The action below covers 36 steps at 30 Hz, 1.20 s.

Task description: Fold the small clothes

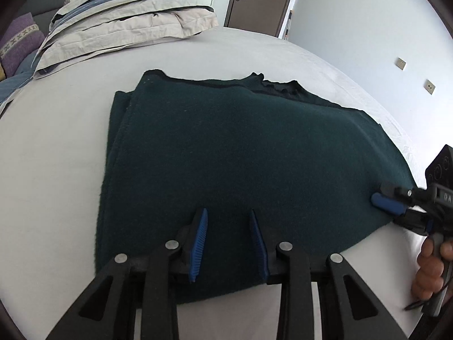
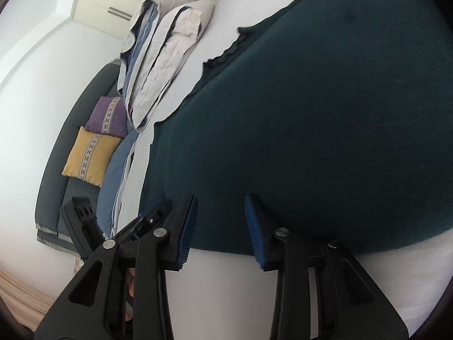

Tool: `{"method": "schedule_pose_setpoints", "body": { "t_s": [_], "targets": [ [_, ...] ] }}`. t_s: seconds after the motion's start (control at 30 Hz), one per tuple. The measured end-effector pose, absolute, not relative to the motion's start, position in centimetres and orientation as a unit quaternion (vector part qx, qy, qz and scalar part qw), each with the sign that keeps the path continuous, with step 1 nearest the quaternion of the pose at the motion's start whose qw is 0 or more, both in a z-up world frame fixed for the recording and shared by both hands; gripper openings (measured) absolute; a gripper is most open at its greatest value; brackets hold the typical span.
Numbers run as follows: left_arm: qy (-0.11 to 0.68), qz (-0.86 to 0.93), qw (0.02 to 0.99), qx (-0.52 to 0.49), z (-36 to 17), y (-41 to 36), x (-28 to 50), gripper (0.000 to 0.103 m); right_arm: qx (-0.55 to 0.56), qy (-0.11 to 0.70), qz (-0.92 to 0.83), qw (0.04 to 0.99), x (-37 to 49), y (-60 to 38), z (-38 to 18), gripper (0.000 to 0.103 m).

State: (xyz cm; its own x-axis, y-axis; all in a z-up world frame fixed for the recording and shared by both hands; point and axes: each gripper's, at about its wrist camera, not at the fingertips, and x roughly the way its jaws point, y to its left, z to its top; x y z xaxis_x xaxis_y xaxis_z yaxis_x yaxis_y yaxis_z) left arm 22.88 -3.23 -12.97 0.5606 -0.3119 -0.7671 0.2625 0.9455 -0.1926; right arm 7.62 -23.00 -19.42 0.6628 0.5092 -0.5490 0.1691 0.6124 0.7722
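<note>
Both tongs, left gripper (image 1: 228, 243) and right gripper (image 2: 220, 229), gape empty over the sweater (image 1: 240, 155); next, probably, grip its six-o'clock hem.

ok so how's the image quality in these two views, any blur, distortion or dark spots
Left wrist view: strong fisheye bending of the bed edge, black corner vignette, the dark green sweater evenly lit and fairly sharp, the right hand-held gripper slightly smeared. Right wrist view: tilted, softer overall, the sweater almost featureless dark, bright wall washed out at left.
</note>
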Motion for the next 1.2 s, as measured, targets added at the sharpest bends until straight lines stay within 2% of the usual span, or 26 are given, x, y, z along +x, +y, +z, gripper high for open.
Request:
{"method": "schedule_pose_setpoints", "body": {
  "t_s": [0.07,0.1,0.17,0.27,0.3,0.37,0.43,0.6,0.67,0.7,0.9,0.97,1.03,1.1,1.17,1.2],
  "targets": [
    [0.441,-0.162,0.882,-0.047,-13.1,-1.7,22.6,0.025,0.446,0.367,0.052,0.814,5.6,-26.6,-19.5,0.031],
    [0.440,-0.157,0.882,-0.057,-13.0,-0.9,22.4,0.022,0.455,0.352,0.026,0.818,4.5,-28.3,-19.5,0.027],
    [0.438,-0.151,0.883,-0.072,-12.9,0.3,21.9,0.022,0.470,0.326,-0.031,0.820,2.2,-31.7,-19.3,0.020],
    [0.437,-0.144,0.884,-0.088,-12.0,0.8,21.0,0.021,0.464,0.311,-0.075,0.826,0.1,-33.7,-18.1,0.019],
    [0.434,-0.157,0.881,-0.102,-11.4,0.5,20.7,0.023,0.462,0.310,-0.077,0.827,-0.2,-33.5,-17.6,0.023],
    [0.420,-0.210,0.872,-0.134,-10.0,-0.9,20.1,0.027,0.482,0.299,-0.039,0.823,0.0,-32.2,-16.8,0.025],
    [0.416,-0.261,0.859,-0.147,-9.2,-3.7,20.0,0.043,0.494,0.300,0.020,0.816,1.4,-29.5,-16.4,0.025],
    [0.458,-0.270,0.831,-0.163,-12.3,-7.8,22.3,0.044,0.511,0.365,0.118,0.769,7.4,-21.5,-19.0,0.025],
    [0.467,-0.262,0.827,-0.173,-13.6,-6.8,22.7,0.025,0.515,0.404,0.121,0.747,8.8,-19.8,-21.6,0.025],
    [0.469,-0.261,0.825,-0.178,-13.8,-5.9,22.6,0.018,0.517,0.402,0.121,0.746,8.8,-19.7,-22.3,0.021],
    [0.470,-0.252,0.808,-0.249,-14.6,2.2,20.7,0.015,0.530,0.342,0.042,0.775,5.2,-26.0,-21.6,0.019],
    [0.462,-0.224,0.821,-0.251,-13.2,4.4,20.4,0.018,0.519,0.326,-0.006,0.790,4.1,-28.5,-20.2,0.022],
    [0.429,-0.216,0.839,-0.255,-10.9,5.6,20.5,0.035,0.507,0.307,-0.020,0.805,4.0,-29.9,-18.2,0.026],
    [0.405,-0.227,0.848,-0.255,-8.9,5.1,22.0,0.041,0.511,0.293,0.021,0.808,6.0,-29.5,-16.7,0.026],
    [0.387,-0.236,0.858,-0.242,-7.6,3.7,24.3,0.044,0.492,0.305,0.058,0.813,9.5,-27.6,-15.6,0.035],
    [0.382,-0.235,0.863,-0.234,-7.2,2.7,25.6,0.044,0.484,0.312,0.074,0.814,11.6,-26.2,-15.4,0.049]
  ]
}}
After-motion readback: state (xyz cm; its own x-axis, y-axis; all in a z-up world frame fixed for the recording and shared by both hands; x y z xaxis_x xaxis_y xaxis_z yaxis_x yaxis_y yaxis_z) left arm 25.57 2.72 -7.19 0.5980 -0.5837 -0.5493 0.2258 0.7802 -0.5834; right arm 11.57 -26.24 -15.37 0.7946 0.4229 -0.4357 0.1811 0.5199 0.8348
